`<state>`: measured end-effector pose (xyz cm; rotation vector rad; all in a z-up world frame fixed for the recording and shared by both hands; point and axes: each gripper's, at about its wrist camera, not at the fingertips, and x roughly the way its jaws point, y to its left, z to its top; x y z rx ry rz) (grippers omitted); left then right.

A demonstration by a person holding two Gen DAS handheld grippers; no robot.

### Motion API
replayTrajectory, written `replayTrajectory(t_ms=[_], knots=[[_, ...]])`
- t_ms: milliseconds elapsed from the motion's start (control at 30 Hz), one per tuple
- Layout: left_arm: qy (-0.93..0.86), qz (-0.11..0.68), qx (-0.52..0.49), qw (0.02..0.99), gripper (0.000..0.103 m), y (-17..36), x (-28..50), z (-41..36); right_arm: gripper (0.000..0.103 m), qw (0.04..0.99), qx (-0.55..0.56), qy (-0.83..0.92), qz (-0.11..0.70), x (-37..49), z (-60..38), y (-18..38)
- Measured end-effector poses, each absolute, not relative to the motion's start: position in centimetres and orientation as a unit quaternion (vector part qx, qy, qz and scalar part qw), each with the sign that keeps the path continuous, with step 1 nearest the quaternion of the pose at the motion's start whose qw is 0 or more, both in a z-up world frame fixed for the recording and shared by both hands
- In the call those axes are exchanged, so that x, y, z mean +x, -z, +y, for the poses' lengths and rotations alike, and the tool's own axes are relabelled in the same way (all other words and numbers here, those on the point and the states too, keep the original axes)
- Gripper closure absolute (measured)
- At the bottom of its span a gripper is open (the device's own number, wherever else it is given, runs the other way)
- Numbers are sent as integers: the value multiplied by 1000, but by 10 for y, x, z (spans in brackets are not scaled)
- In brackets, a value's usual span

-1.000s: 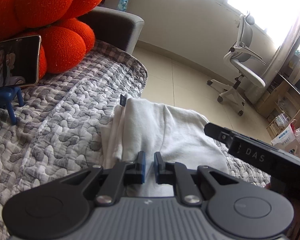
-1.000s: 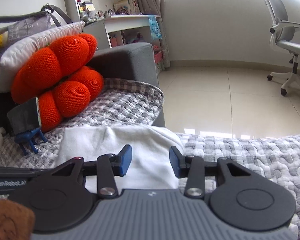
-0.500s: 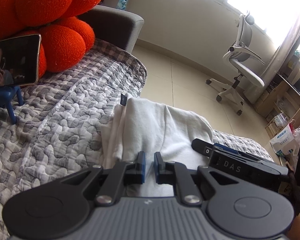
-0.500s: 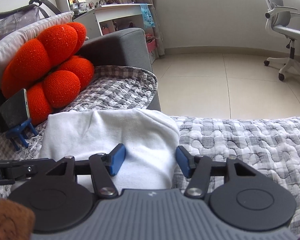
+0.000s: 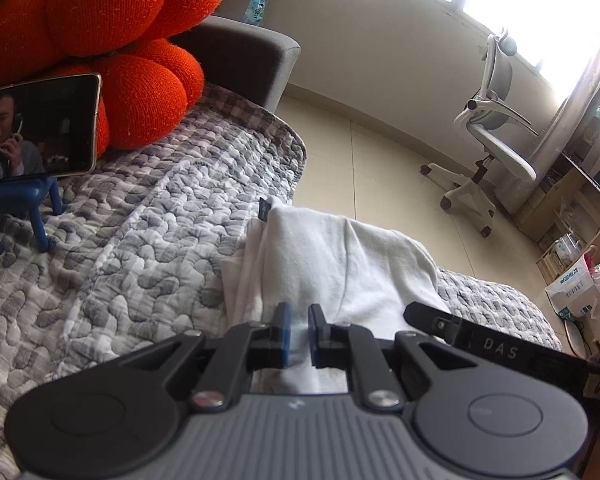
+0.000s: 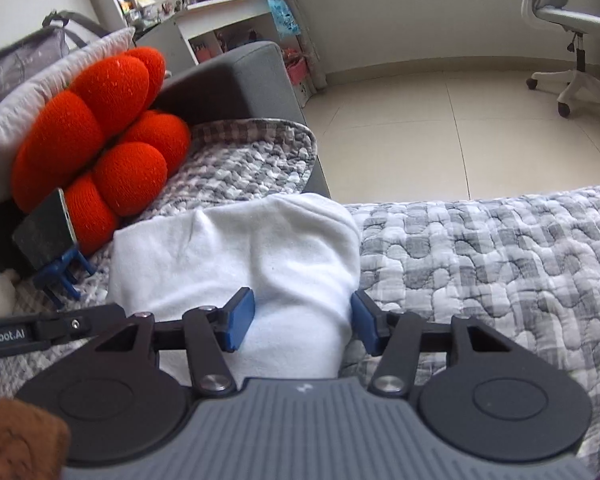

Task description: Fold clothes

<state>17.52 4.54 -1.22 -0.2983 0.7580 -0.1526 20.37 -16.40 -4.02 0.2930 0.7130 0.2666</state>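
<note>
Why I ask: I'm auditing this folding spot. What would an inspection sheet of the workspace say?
Surface: grey quilt spread over the seat.
Job's things: white garment, folded into a narrow bundle, lying on the quilt.
Clutter: phone propped on a small blue stand, in front of an orange cushion.
Tools: left tool shut on the garment's near edge; right tool open, jaws either side of the garment's near end.
Cables: nothing seen.
Surroundings: tiled floor, office chair by the window.
</note>
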Motion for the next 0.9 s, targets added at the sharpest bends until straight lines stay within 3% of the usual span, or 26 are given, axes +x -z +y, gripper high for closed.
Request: replayTrajectory(t_ms=[233, 433, 500, 900], knots=[[74, 371, -142, 915, 92, 12, 175, 45, 47, 939, 110, -149, 288, 207, -155, 18], [75, 374, -138, 914, 92, 12, 175, 45, 47, 923, 109, -149, 338, 244, -150, 37], [76, 375, -136, 914, 92, 12, 175, 44, 43, 923, 114, -152, 336, 249, -151, 39], [87, 380, -160, 907, 93, 13, 176, 55, 43, 929, 96, -135, 331, 235, -146, 36]])
